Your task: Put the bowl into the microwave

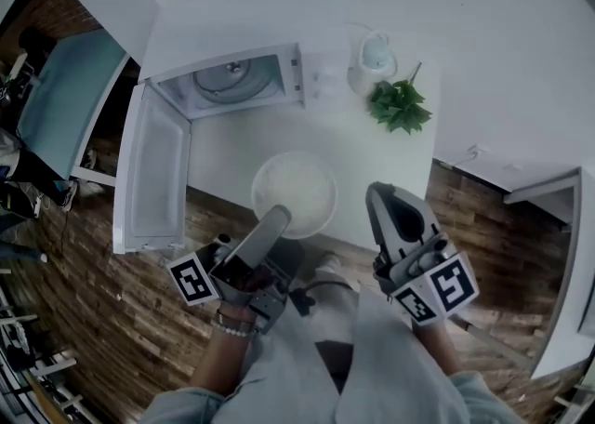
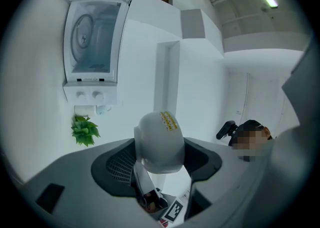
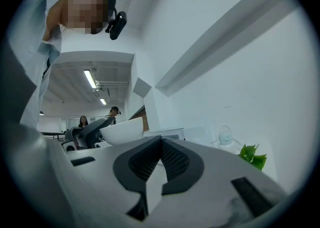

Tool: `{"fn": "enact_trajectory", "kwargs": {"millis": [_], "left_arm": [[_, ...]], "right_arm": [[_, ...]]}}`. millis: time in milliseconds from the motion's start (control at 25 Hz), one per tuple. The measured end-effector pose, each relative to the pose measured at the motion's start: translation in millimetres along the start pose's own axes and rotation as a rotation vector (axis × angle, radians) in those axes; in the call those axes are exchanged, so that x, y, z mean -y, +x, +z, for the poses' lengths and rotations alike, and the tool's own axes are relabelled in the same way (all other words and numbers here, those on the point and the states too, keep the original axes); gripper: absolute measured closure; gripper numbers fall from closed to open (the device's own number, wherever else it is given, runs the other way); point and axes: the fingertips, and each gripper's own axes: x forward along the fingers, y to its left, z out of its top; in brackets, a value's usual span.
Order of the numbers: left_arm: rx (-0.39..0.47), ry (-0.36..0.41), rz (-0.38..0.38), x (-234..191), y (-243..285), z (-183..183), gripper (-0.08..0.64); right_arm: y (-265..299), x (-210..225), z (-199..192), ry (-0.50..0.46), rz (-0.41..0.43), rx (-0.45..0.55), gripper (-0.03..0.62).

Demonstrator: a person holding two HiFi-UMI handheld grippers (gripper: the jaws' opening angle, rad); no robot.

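The white bowl [image 1: 296,192] hangs over the white table's [image 1: 372,148] front edge, and my left gripper [image 1: 277,218] is shut on its near rim. In the left gripper view the bowl's underside [image 2: 160,139], with a yellow sticker, fills the space between the jaws. The microwave [image 1: 232,78] stands at the back left with its door [image 1: 153,176] swung wide open and its glass turntable showing. My right gripper [image 1: 379,192] is shut and empty, just right of the bowl. In the right gripper view the bowl [image 3: 122,131] shows to the left.
A white kettle [image 1: 375,58] and a green plant [image 1: 400,106] stand on the table right of the microwave. The open door juts out past the table's left front corner. Wooden floor lies below. Other people are in the room's far part [image 3: 82,121].
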Motion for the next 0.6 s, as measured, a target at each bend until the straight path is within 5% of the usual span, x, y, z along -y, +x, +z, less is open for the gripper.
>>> {"fn": "enact_trajectory", "kwargs": {"millis": [600], "left_arm": [[0.207, 0.083, 0.059, -4, -15, 24, 0.293]], "right_arm": [[31, -1, -9, 0.048, 0.184, -0.023, 0.594]]}}
